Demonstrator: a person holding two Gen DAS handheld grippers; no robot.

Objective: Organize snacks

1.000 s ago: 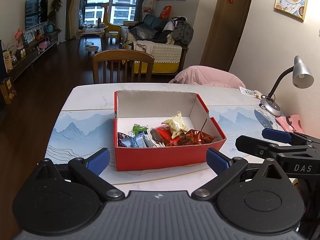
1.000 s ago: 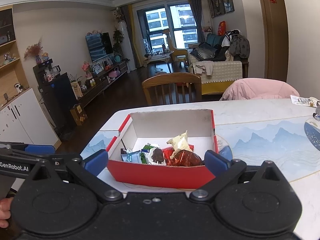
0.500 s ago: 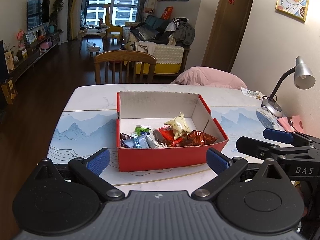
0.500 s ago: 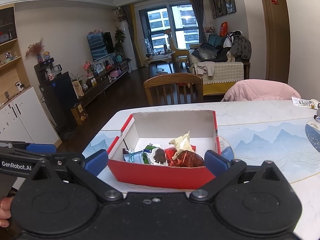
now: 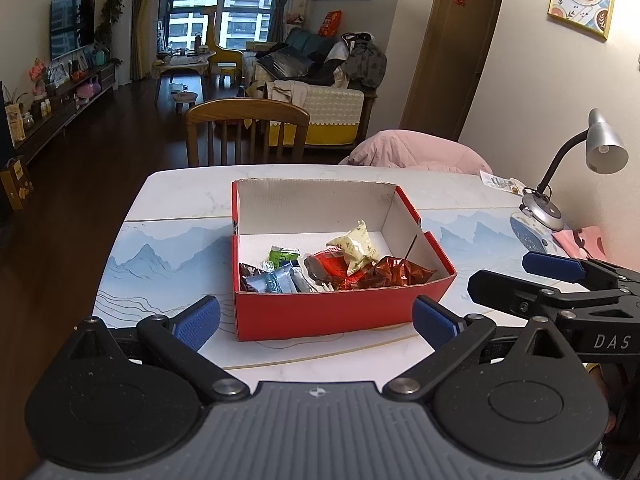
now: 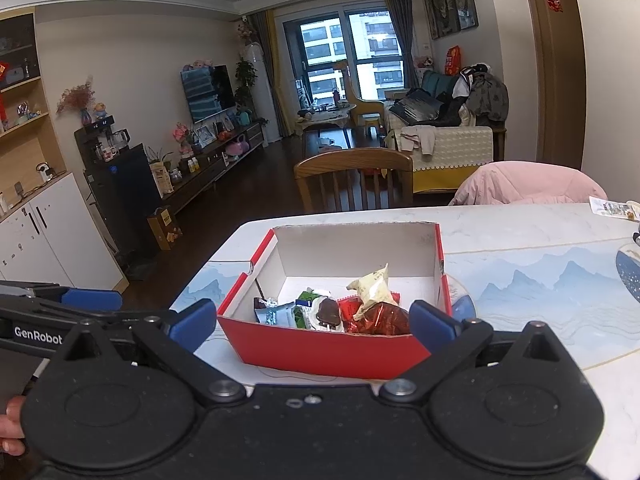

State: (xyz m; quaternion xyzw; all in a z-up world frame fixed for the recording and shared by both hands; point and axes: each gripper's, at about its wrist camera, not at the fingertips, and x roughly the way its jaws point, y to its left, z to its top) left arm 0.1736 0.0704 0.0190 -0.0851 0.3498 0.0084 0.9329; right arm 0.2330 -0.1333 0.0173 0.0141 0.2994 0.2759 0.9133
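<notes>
Red box (image 5: 320, 312) dead ahead, twelve o'clock, snacks (image 5: 332, 268) inside. Left gripper (image 5: 316, 320) and right gripper (image 6: 314, 320) both spread wide, empty, flanking near wall. Marble table (image 5: 180, 200) bare at ten o'clock.

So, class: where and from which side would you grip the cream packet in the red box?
Grip the cream packet by its upturned crimped tip, coming from above; it lies topmost on the other snacks, and the red box walls block side approaches.
</notes>
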